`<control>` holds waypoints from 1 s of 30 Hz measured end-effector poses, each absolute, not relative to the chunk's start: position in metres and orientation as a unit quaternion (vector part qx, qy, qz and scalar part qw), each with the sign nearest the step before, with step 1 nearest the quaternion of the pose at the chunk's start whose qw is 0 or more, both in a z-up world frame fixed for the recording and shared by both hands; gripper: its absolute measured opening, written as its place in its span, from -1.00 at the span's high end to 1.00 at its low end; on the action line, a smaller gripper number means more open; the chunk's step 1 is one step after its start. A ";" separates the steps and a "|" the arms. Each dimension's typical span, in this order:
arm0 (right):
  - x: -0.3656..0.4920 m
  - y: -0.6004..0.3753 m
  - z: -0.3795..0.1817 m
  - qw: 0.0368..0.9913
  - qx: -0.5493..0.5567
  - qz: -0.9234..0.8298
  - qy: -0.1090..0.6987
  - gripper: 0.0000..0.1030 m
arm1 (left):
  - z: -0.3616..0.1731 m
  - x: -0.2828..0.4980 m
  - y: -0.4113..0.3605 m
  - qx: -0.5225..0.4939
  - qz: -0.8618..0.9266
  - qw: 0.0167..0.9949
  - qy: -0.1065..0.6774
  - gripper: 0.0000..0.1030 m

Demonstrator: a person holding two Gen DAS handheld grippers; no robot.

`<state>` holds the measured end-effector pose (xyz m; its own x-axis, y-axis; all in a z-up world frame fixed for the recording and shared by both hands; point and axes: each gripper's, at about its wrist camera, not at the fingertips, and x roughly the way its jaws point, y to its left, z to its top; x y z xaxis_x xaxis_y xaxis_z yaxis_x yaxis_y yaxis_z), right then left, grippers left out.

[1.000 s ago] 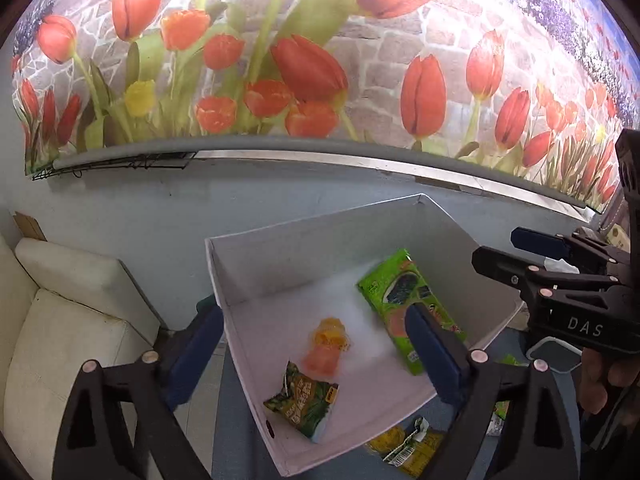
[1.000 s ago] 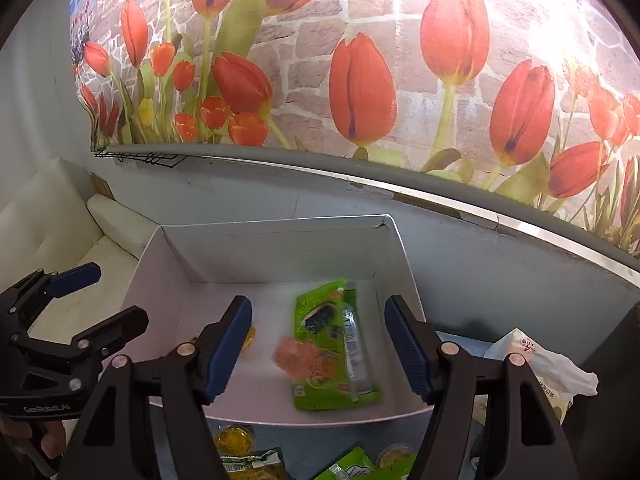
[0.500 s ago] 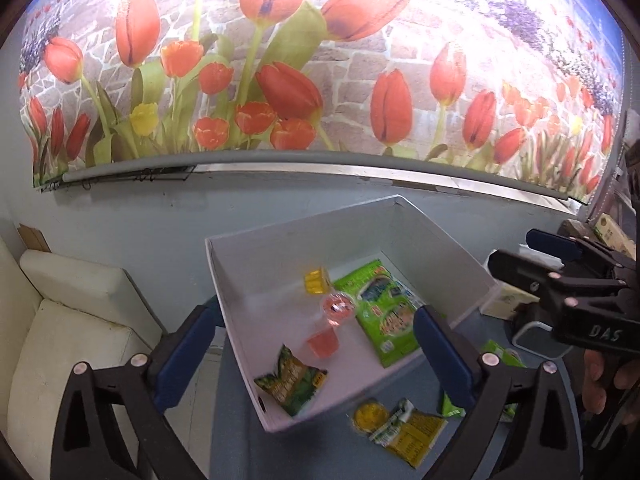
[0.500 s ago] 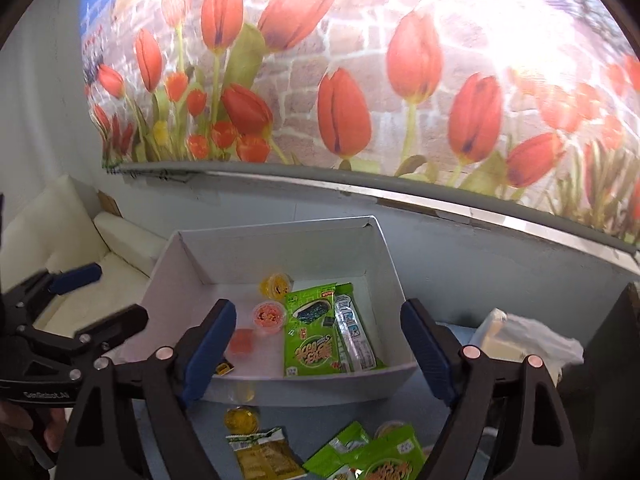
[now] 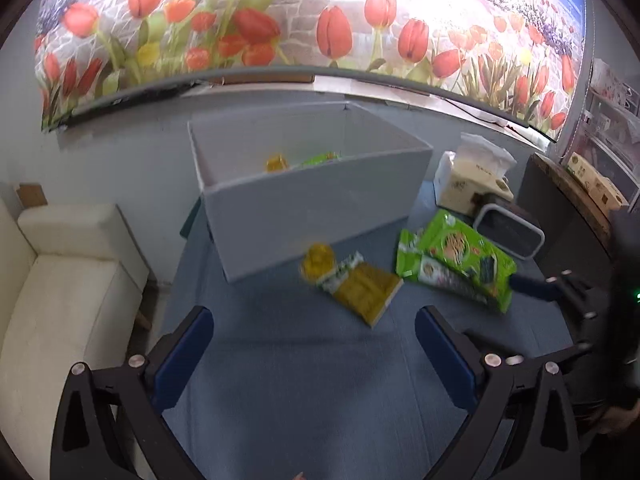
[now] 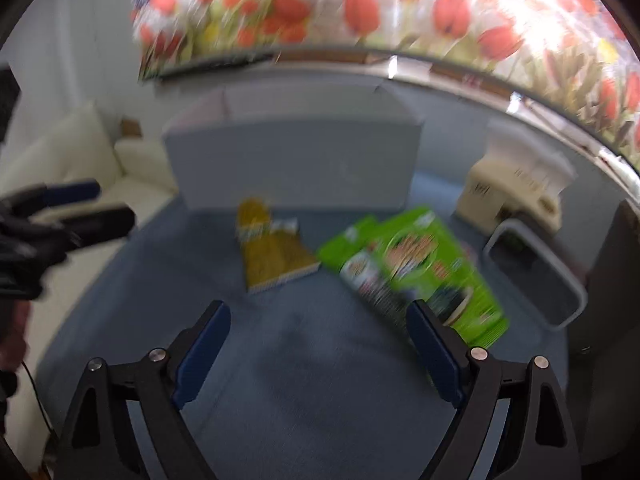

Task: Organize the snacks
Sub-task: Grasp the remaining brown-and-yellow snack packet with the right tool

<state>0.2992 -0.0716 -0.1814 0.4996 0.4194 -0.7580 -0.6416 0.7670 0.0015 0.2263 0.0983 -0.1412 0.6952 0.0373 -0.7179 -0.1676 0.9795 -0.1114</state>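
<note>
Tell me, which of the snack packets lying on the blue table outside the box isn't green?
The yellow packet, lying just in front of the white box. The packets to its right are bright green.

Looks like a home living rm or lounge corner, not a lab: a cream sofa [image 5: 60, 280] sits at the left edge, w/ a big tulip-and-brick mural [image 5: 304, 20] across the wall above a grey lower wall. A table w/ blue cloth [image 5: 304, 380] holds household bits, i.e. a grey storage box [image 5: 312, 208], snack packets [image 5: 456, 260] and a tissue box [image 5: 468, 180]. Shelving w/ cartons [image 5: 600, 184] shows far right.
</note>
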 end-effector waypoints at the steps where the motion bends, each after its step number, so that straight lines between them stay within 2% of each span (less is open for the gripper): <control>1: 0.298 -0.065 -0.191 0.845 -0.147 0.326 0.397 -0.80 | -0.144 0.218 0.096 -0.087 0.058 0.916 0.388 -1.00; 9: 0.333 -0.002 -0.217 0.826 -0.186 0.357 0.393 -0.80 | -0.160 0.173 0.105 -0.127 0.086 0.906 0.395 -1.00; 13: 0.364 0.025 -0.229 0.815 -0.185 0.350 0.423 -0.80 | -0.161 0.161 0.112 -0.127 0.097 0.904 0.395 -1.00; 22: 0.382 0.040 -0.245 0.805 -0.195 0.356 0.432 -0.79 | -0.165 0.157 0.122 -0.133 0.096 0.901 0.402 -1.00; 24: 0.381 0.037 -0.245 0.809 -0.189 0.352 0.430 -0.72 | -0.165 0.156 0.122 -0.133 0.099 0.901 0.401 -1.00; 26: 0.381 0.033 -0.242 0.814 -0.185 0.350 0.425 -0.39 | -0.165 0.158 0.122 -0.135 0.098 0.900 0.402 -1.00; 28: 0.383 0.027 -0.241 0.817 -0.181 0.341 0.428 -0.22 | -0.165 0.158 0.122 -0.136 0.099 0.900 0.401 -1.00; 30: 0.381 0.025 -0.239 0.816 -0.178 0.344 0.429 -0.18 | -0.166 0.159 0.122 -0.137 0.098 0.900 0.402 -1.00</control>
